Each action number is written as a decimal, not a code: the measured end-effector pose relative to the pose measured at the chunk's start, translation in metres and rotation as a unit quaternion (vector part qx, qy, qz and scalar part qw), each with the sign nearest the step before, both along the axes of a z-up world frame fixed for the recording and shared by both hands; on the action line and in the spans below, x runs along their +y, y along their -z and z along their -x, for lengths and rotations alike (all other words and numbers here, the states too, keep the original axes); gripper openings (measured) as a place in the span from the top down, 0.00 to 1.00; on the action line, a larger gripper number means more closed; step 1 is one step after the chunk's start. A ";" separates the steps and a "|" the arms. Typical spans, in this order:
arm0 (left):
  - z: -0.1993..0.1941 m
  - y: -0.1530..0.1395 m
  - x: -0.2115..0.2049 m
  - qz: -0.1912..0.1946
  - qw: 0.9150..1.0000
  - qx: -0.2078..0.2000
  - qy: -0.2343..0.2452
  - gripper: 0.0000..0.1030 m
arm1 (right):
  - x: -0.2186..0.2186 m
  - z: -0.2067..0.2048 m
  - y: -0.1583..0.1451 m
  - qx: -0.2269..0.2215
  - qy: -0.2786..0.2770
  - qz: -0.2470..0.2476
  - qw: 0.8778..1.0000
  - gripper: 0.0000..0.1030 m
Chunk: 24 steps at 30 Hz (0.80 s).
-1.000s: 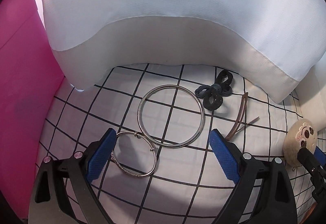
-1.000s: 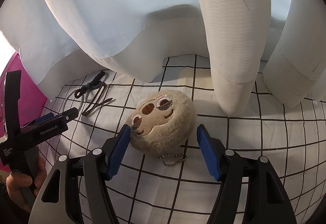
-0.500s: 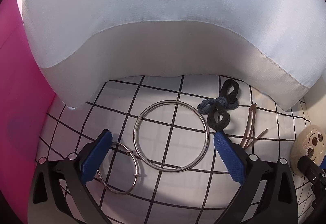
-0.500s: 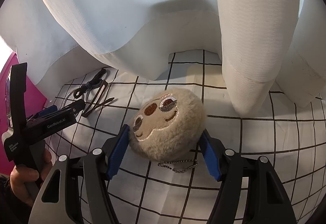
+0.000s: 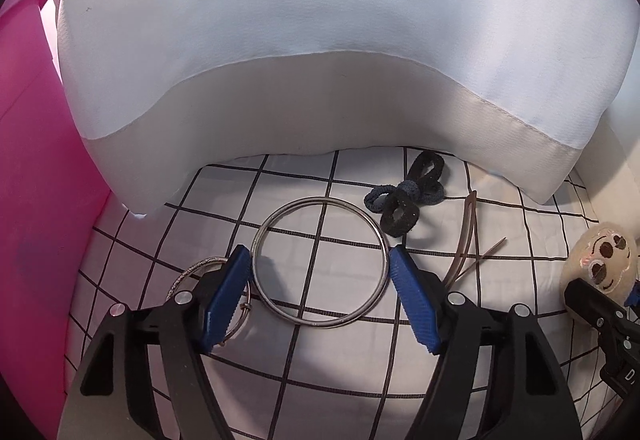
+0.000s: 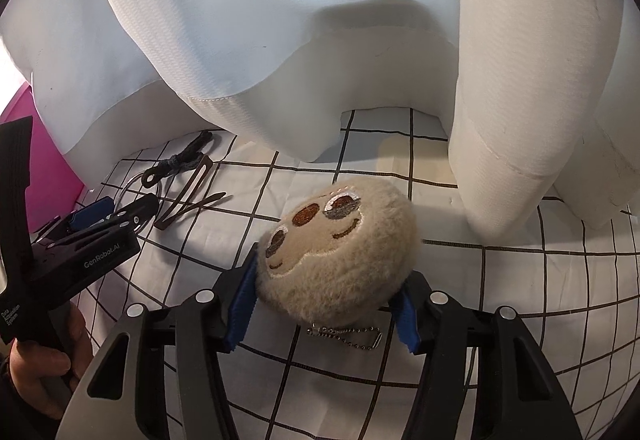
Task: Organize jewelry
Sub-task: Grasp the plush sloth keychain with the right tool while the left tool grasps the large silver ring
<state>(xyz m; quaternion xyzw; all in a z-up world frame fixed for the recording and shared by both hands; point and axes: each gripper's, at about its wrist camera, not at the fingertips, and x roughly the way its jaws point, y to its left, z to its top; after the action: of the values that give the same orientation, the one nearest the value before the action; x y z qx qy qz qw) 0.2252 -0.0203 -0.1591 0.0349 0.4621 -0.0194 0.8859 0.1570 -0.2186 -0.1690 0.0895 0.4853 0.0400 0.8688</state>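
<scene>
Between my right claw (image 6: 322,304) pads sits the plush keychain (image 6: 336,252), both pads pressed into its fur. Left claw (image 5: 320,294) gapes wide, empty, straddling the large ring (image 5: 320,263). Pickup underway, I judge; next calls for lifting plush, then closing on ring.

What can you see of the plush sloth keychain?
The plush sloth keychain is a round, fuzzy tan ball with an embroidered face: brown nose, dark eye patches, thin smile. A short silver ball chain trails from its underside onto the checked cloth. It sits face up, tilted toward the left. The right gripper has a blue pad pressed into each flank, denting the fur. In the left wrist view its face shows at the far right.
</scene>
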 end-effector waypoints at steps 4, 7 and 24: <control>0.004 0.001 0.003 -0.004 1.000 -0.003 -0.002 0.33 | 0.003 0.003 -0.001 -0.009 -0.005 0.000 1.000 0.50; 0.008 0.002 0.005 -0.004 1.000 -0.001 -0.006 0.33 | 0.006 0.005 -0.001 -0.011 -0.009 -0.002 1.000 0.50; 0.062 -0.009 0.003 0.017 1.000 -0.004 -0.021 0.33 | -0.005 0.034 -0.019 -0.021 -0.030 -0.021 0.999 0.51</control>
<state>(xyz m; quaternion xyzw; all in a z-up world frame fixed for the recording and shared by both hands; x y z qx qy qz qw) 0.1629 -0.0172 -0.1500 0.0100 0.4591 -0.0081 0.8883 0.1230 -0.2234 -0.1495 0.0926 0.4686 0.0781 0.8751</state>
